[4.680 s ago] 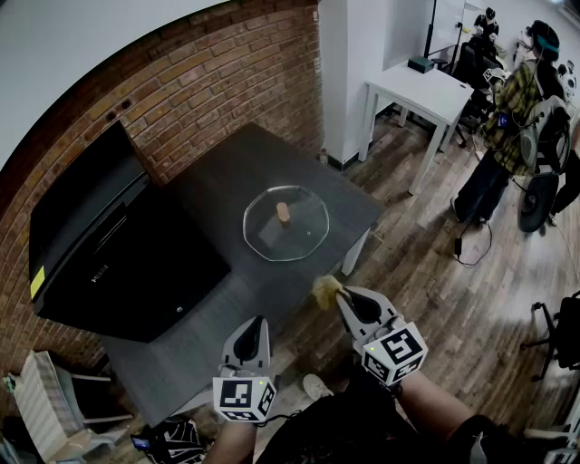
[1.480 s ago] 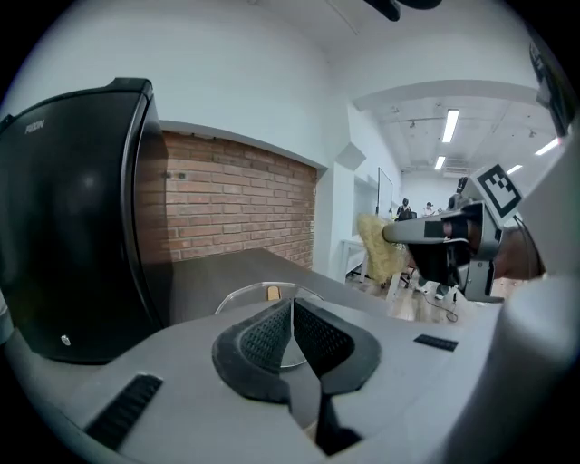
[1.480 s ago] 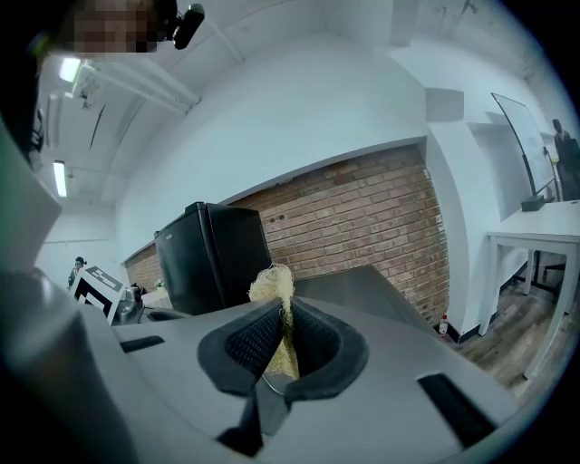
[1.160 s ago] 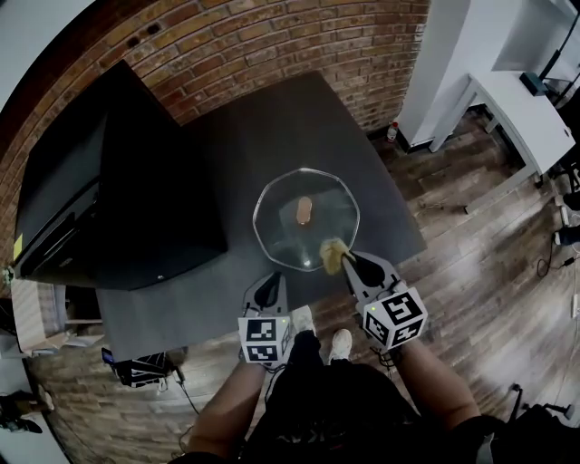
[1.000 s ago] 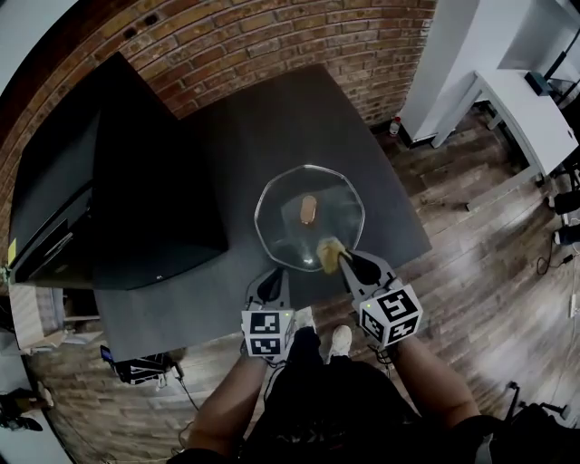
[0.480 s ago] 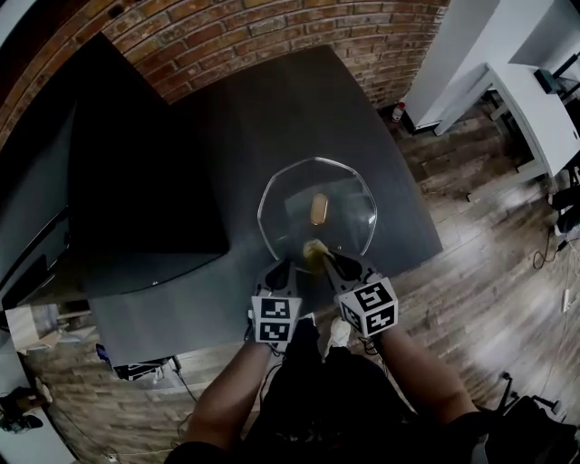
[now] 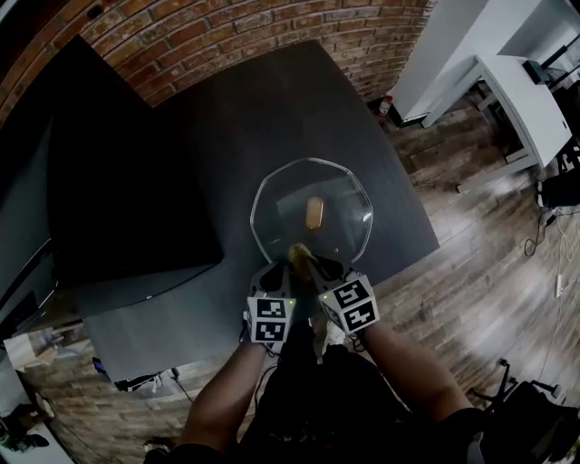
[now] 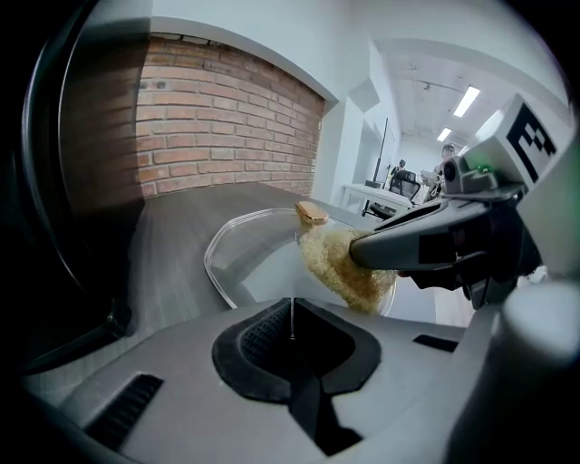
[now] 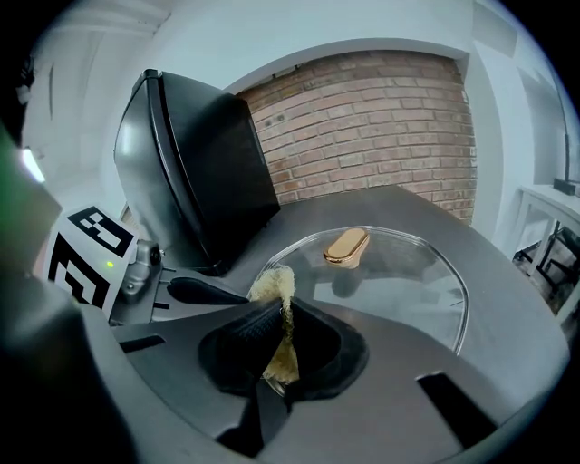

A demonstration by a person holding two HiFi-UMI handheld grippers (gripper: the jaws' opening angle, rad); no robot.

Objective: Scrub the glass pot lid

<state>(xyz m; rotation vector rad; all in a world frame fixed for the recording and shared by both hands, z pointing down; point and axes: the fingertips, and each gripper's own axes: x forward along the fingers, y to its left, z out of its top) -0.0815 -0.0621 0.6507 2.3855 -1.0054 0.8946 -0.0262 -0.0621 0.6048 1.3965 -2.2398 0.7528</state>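
The glass pot lid [image 7: 340, 195] lies flat on the dark table [image 7: 272, 109], its gold knob [image 7: 314, 212] on top. My right gripper [image 7: 304, 259] is shut on a yellow scrub sponge [image 7: 296, 253], which rests at the lid's near rim. My left gripper [image 7: 272, 271] is shut and empty, just left of the right one at the same rim. In the left gripper view the sponge [image 8: 343, 265] sits over the lid [image 8: 245, 263] in front of my left gripper [image 8: 292, 319]. In the right gripper view the sponge [image 9: 276, 299] is pinched in my right gripper [image 9: 277, 319], with the knob [image 9: 345, 246] beyond.
A large black appliance [image 7: 127, 181] stands on the table's left part, close to the lid. A brick wall [image 7: 227, 27] runs behind the table. A white desk [image 7: 512, 91] is off to the right on the wood floor [image 7: 471, 236].
Both grippers have closed in on the lid's near edge and drawn together. The sponge has slid left along the near part of the lid.
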